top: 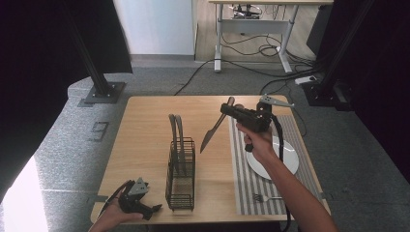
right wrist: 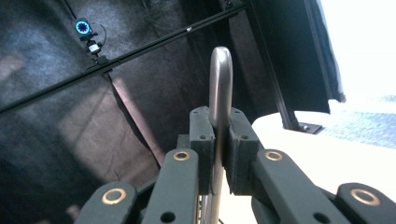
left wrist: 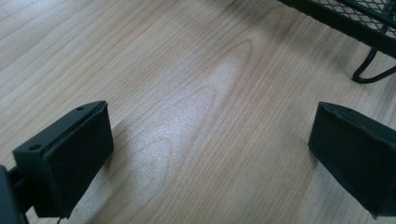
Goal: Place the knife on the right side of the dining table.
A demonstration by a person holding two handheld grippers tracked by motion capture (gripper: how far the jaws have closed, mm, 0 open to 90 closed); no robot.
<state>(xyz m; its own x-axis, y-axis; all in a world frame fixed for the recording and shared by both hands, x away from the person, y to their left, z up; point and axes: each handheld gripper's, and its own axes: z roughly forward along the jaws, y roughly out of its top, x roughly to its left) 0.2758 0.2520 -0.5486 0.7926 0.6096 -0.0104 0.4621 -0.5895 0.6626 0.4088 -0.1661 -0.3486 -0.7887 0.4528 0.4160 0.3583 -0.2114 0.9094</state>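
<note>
High view shows the right claw (top: 227,110) clamped on a knife (top: 212,129) held above the surface (top: 145,125), blade angled down beside the rack (top: 181,174); the left claw (top: 157,208) rests wide open, empty.

A table knife (top: 212,131) of plain grey metal, slim, with a rounded handle end (right wrist: 220,70) and a pointed blade; it hangs in the air above the wooden table, tilted, handle up and to the far right, blade tip down and to the near left; it is pinched at the handle, just right of the black wire rack.
</note>
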